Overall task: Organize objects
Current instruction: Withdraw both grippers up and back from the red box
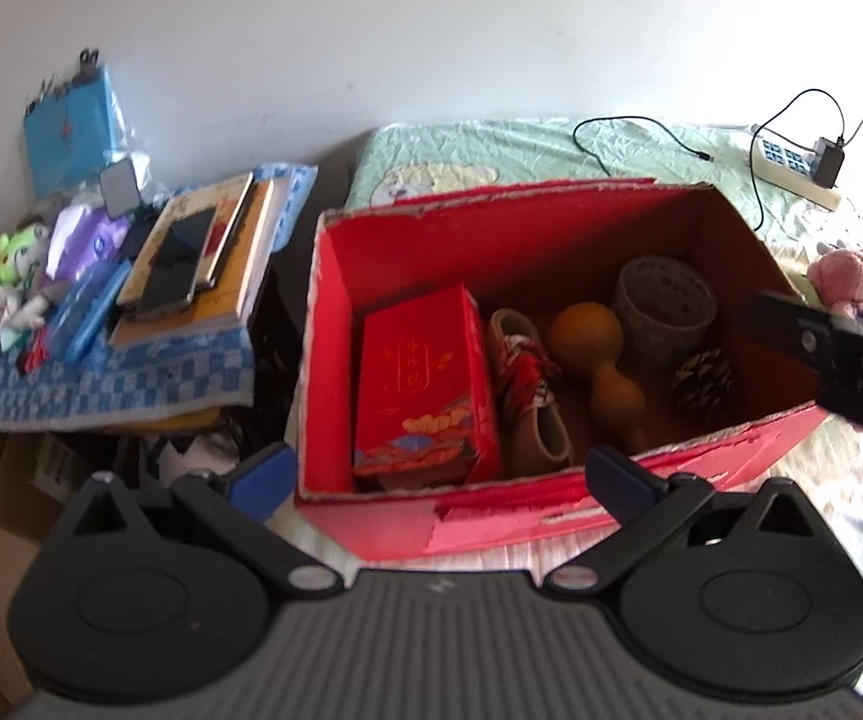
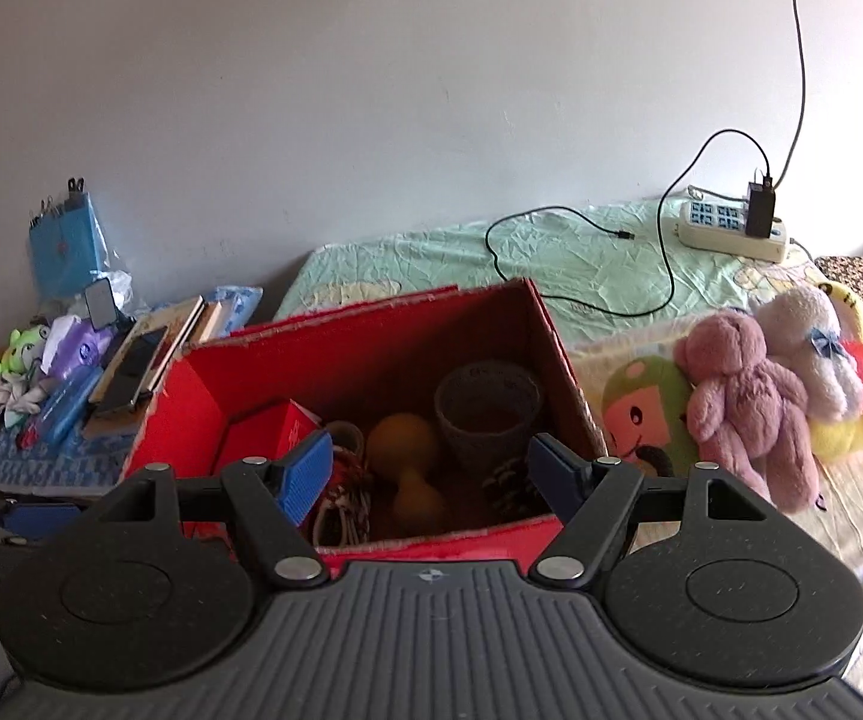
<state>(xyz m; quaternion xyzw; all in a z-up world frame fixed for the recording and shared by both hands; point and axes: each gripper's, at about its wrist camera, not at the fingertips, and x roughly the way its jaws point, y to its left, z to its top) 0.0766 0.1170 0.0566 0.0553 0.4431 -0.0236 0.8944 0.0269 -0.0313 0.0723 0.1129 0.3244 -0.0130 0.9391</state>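
Observation:
An open red cardboard box (image 1: 527, 240) stands on the bed. Inside it lie a red carton (image 1: 425, 378), a small patterned shoe (image 1: 530, 396), an orange gourd-shaped toy (image 1: 599, 360), a grey cup (image 1: 665, 306) and a pine cone (image 1: 704, 381). My left gripper (image 1: 440, 474) hovers open over the box's near wall, with nothing between its blue pads. The right wrist view shows the same box (image 2: 371, 342), with the cup (image 2: 488, 414) and the gourd toy (image 2: 404, 462) in it. There my right gripper (image 2: 431, 474) stands open and empty above the near rim.
Plush toys (image 2: 749, 414) lie on the bed right of the box. A power strip (image 2: 731, 228) with a black cable sits near the wall. Left of the box, a checked cloth (image 1: 131, 384) carries books, a phone (image 1: 179, 264) and small clutter. A black part of the other tool (image 1: 839, 360) reaches in from the right.

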